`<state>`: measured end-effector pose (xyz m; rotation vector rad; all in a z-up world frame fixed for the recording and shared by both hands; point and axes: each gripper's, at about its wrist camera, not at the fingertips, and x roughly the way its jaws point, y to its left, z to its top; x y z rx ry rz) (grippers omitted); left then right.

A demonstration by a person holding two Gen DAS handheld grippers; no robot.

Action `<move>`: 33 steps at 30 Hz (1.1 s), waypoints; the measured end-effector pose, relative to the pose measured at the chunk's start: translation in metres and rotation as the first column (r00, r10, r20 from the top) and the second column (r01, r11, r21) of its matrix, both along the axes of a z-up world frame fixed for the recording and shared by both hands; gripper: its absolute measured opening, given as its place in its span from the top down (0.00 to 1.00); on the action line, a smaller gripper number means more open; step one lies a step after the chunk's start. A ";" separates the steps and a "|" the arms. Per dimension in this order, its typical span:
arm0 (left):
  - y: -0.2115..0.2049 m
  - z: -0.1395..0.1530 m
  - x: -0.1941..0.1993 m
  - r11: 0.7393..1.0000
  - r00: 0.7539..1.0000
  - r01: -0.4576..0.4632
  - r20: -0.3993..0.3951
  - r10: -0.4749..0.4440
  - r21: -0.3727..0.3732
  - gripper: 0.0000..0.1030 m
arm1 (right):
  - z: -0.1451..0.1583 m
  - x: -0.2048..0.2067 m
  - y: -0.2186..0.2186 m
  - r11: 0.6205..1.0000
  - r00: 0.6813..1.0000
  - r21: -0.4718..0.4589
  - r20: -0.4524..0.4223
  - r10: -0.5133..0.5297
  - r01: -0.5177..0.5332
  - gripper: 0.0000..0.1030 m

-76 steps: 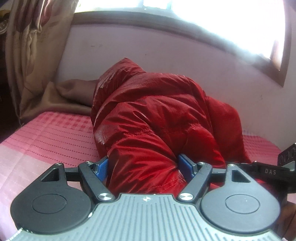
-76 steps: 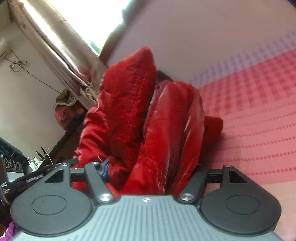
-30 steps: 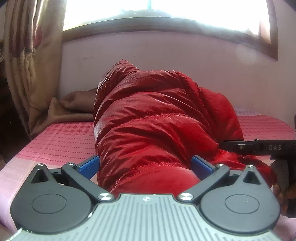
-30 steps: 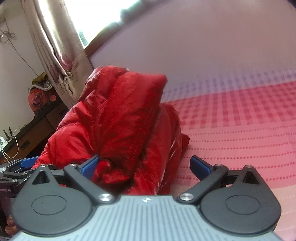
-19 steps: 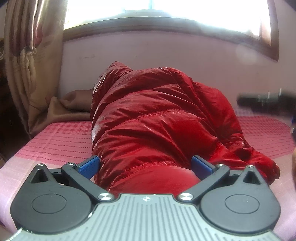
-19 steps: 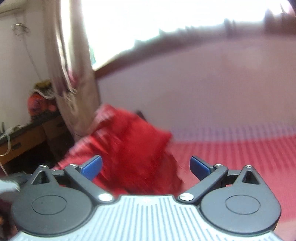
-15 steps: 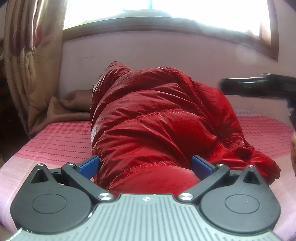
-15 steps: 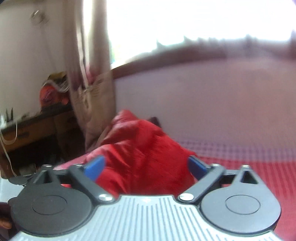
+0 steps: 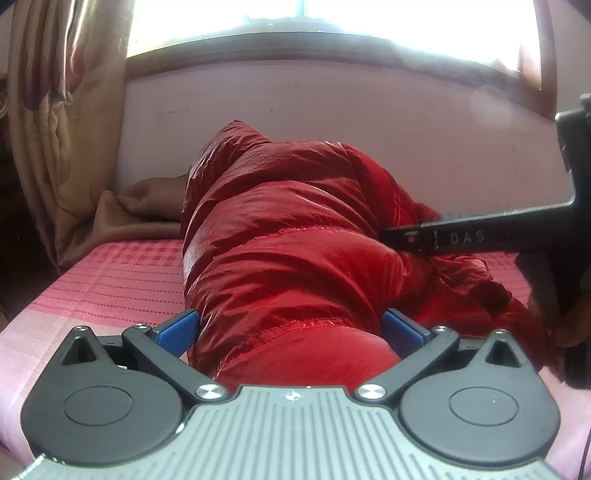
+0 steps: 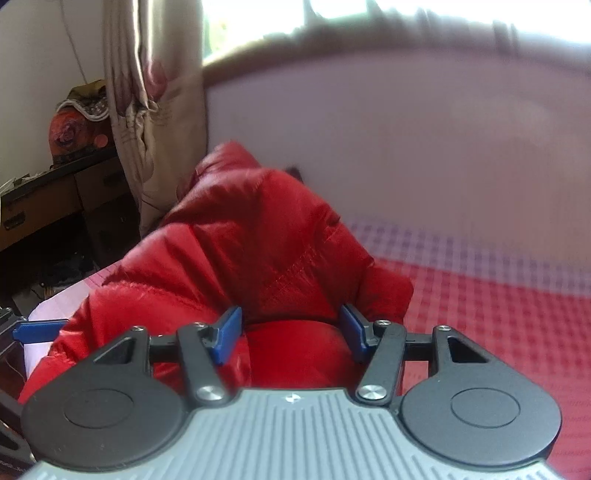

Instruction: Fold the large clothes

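Bed [image 9: 110, 280] bearing the bunched red jacket [image 9: 288, 251]. Left gripper [image 9: 290, 328] spread wide around its near hem; right gripper [image 10: 290, 332] likewise agape, straddling a fold. Close both squarely on fabric edges before lifting.

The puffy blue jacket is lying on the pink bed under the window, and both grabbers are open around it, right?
Not quite: the puffy jacket is red, not blue, as the left wrist view shows; only the gripper pads are blue. The rest holds: it lies on the pink bed under the window, with the left gripper and right gripper open around it.
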<state>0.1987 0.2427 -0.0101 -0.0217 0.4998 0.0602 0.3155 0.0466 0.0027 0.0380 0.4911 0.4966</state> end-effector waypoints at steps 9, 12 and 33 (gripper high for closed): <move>-0.003 0.008 -0.009 0.999 0.999 -0.045 0.012 0.045 0.025 0.00 | 0.004 -0.017 -0.012 0.998 1.000 0.062 0.024 -0.008 0.006 0.41; -0.005 0.012 -0.013 0.997 0.998 -0.066 0.016 0.065 0.042 0.00 | 0.009 -0.033 -0.016 0.998 0.998 0.061 0.055 -0.014 0.010 0.38; -0.055 0.033 -0.069 0.970 0.980 -0.197 0.035 0.194 0.146 0.00 | 0.004 -0.145 -0.028 0.997 0.984 0.017 0.164 -0.072 0.071 0.16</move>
